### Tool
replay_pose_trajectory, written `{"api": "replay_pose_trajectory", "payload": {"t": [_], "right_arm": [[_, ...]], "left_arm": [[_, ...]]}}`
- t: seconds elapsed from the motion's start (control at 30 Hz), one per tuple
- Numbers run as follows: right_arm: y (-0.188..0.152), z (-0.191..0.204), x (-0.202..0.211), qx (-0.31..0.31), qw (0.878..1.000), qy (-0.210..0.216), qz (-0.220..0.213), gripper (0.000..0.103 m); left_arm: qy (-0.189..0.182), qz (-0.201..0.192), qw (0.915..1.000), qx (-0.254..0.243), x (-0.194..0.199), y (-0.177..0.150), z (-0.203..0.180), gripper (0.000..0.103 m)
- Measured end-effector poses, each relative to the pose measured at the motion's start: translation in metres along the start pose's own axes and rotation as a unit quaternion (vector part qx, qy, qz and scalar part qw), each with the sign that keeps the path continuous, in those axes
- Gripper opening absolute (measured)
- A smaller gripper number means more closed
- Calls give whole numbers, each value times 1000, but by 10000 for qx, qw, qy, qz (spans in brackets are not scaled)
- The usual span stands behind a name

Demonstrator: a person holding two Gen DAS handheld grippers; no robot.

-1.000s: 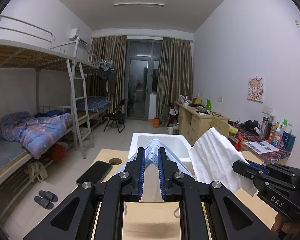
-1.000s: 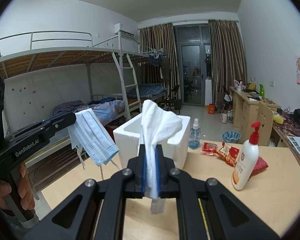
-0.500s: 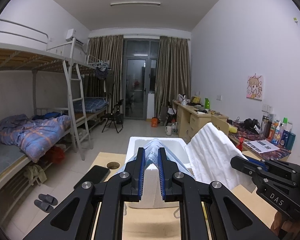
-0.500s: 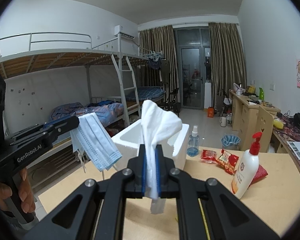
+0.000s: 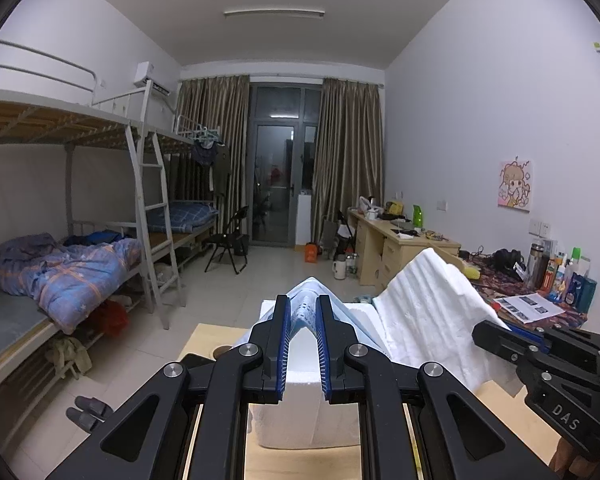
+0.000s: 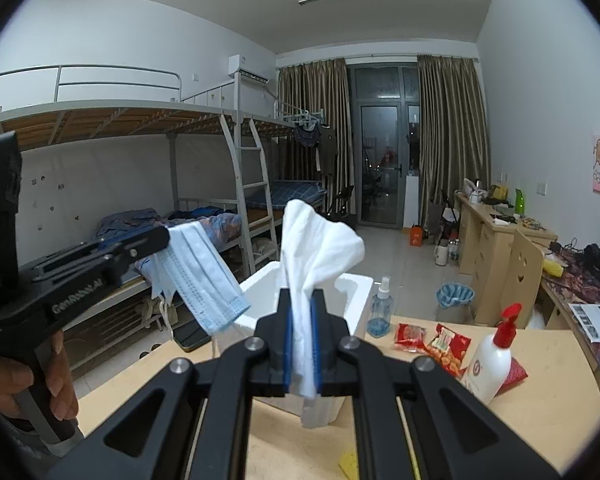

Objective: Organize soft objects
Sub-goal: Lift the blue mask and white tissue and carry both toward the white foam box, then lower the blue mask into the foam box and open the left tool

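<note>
Left gripper (image 5: 303, 344) jaws clamp mask (image 6: 204, 276); right gripper (image 6: 301, 336) jaws clamp tissue (image 6: 316, 240); only right view shows lotion bottle (image 6: 494, 360).

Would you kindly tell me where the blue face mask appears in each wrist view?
Left wrist view: the blue face mask sits low at centre, pinched in the left gripper.
Right wrist view: the mask hangs at left of centre.
Shared landmark: the white foam box on the table, behind the mask in both.
</note>
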State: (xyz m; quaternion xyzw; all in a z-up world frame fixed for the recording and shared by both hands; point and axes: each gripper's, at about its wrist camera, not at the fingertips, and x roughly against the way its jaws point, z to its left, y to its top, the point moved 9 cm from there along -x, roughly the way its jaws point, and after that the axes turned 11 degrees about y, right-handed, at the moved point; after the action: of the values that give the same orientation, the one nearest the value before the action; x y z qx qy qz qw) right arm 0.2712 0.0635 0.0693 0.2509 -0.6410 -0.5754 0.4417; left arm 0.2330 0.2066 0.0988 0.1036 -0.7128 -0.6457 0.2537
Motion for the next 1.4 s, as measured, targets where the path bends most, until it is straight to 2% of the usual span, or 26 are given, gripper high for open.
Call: {"api": "replay_pose_trajectory", "payload": {"t": [0.4,0.67,1.1,1.4], "right_arm": [[8,-12,-18,-5,10000,-92,17,11],[4,-20,-26,-103,9998,-153,-14,11],[7,-25,-40,-49,9995,-308,101,11],[4,-34,-45,-217,9990,-363,172,11]], "left_arm": [[-77,-5,10000,-47,-30,13,-10,13],[-116,24,9999,-117,-57,11,-17,13],[-241,238,9990,-305,-103,2,-34,13],[-272,574,9970,-438,-133,-16,-43,13]]}}
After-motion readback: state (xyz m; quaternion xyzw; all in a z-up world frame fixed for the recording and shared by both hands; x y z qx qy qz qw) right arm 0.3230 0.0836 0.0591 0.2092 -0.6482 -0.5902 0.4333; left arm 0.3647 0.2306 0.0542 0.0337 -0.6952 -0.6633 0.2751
